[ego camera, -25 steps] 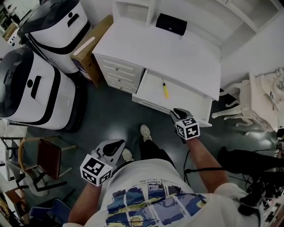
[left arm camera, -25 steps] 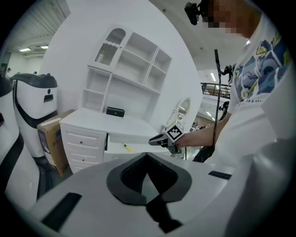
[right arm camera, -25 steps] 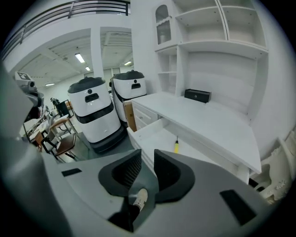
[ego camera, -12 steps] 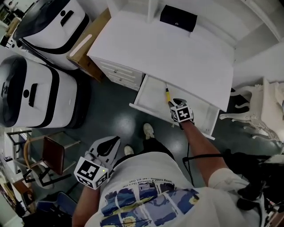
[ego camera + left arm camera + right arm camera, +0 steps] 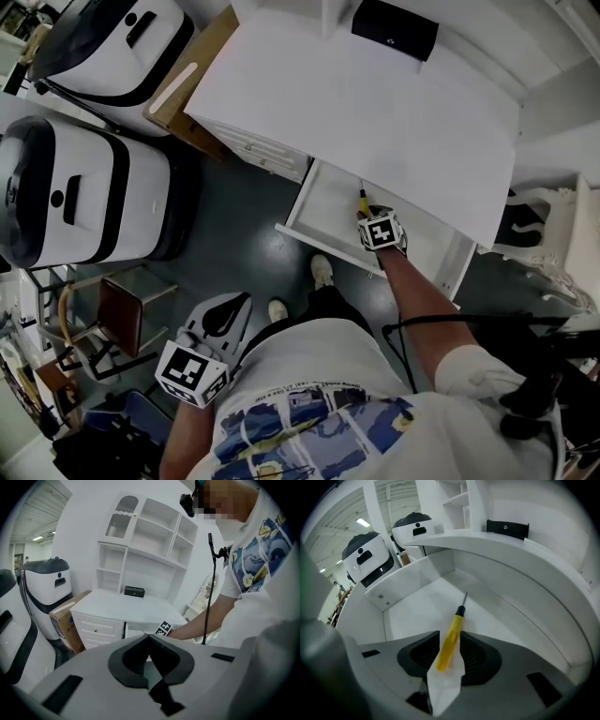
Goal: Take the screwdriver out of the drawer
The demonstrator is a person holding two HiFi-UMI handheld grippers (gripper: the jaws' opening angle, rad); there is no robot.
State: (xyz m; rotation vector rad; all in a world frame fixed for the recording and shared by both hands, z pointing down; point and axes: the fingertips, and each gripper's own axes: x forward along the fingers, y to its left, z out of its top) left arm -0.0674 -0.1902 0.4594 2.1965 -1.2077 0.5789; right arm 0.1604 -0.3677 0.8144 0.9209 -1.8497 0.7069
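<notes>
Screwdriver (image 5: pixel 455 625): smooth yellow handle, black collar, thin metal shaft, flat on the floor of the open drawer (image 5: pixel 417 606), shaft toward the back. Pinched at the handle by the right gripper (image 5: pixel 450 644), ribbed black pads close on either side, pale grey shell behind. Left gripper (image 5: pixel 149 637) pressed together at the tips, empty, held low beside the body, well apart from the drawer. Drawer white, smooth and shallow, standing out from under a white desk (image 5: pixel 375 103) with a bare matte top. Small black box (image 5: pixel 395 28) at the desk's back, below open white shelves (image 5: pixel 154 541). Cardboard box (image 5: pixel 192 89) and two rounded white-and-black machines (image 5: pixel 80 197) left of the desk. Dark floor (image 5: pixel 244 225); chair (image 5: pixel 117 314) near the left gripper.
</notes>
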